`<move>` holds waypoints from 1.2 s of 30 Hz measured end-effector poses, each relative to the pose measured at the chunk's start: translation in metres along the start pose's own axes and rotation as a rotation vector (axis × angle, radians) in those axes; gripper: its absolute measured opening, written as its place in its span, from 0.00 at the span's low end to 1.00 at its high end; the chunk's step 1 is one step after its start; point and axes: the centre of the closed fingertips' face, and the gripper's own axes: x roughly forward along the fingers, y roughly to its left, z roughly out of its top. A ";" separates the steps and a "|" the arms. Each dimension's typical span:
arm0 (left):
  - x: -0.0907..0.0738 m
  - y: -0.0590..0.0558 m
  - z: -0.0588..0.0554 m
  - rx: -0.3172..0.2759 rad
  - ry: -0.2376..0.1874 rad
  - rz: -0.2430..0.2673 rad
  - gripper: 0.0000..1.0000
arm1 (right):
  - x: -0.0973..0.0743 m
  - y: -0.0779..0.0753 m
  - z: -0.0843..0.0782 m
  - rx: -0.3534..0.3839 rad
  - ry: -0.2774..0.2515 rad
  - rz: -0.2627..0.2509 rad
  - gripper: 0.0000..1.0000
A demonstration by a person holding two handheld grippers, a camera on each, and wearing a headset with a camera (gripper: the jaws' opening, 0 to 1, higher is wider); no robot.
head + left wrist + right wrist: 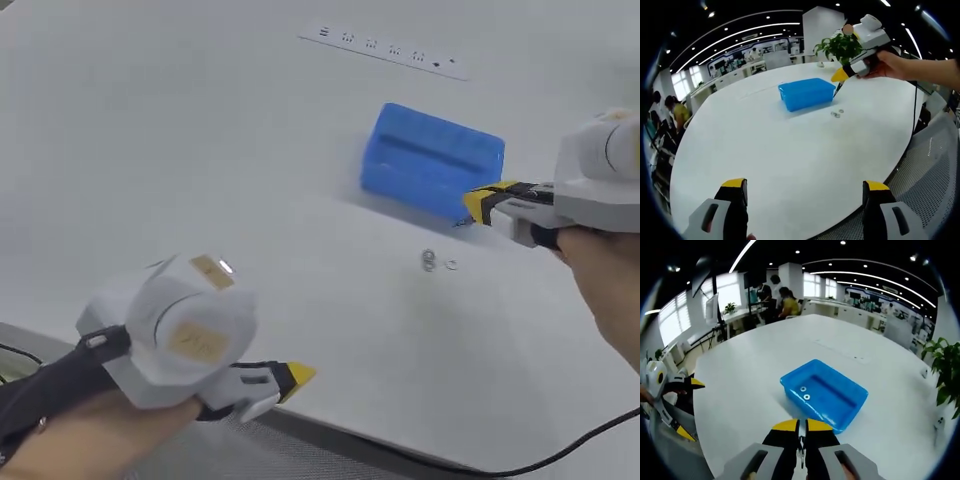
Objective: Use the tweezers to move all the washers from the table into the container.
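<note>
**A:** What is the largest thing in view?

**B:** The white table (pixel 250 330). The blue container (pixel 420 190) sits on it, an open rectangular tub.

**A:** Where are the grippers?

**B:** The left gripper (pixel 805 185) is well apart from the container, over the table's near edge. Its jaws are spread wide with nothing between them. The right gripper (pixel 800 424) hangs just beside the container, by one of its corners. Its jaws are pinched together on the tweezers (pixel 800 442), which point down towards that corner.

**A:** Are the tweezers carrying anything?

**B:** I cannot tell, because the tips are too small to read.

**A:** And the washers?

**B:** Two washers (pixel 803 388) lie side by side inside the container, on its floor. Two loose washers (pixel 428 261) lie close together on the table, near the container, on the same side as the right gripper.
</note>
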 end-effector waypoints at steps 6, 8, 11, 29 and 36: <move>0.000 0.000 0.000 -0.001 0.002 0.001 0.98 | 0.010 0.014 -0.023 -0.031 0.115 0.036 0.00; 0.000 0.000 -0.001 -0.001 0.005 0.001 0.98 | 0.011 0.017 -0.033 -0.055 0.170 0.047 0.00; 0.000 0.001 -0.001 0.000 0.007 0.003 0.98 | 0.012 0.021 -0.039 -0.065 0.202 0.057 0.00; 0.002 -0.002 -0.005 0.015 0.029 -0.009 0.97 | 0.024 0.020 -0.032 -0.064 -0.036 -0.043 0.01; 0.002 -0.001 -0.006 0.014 0.030 0.000 0.96 | 0.025 0.035 -0.038 -0.123 -0.101 -0.123 0.00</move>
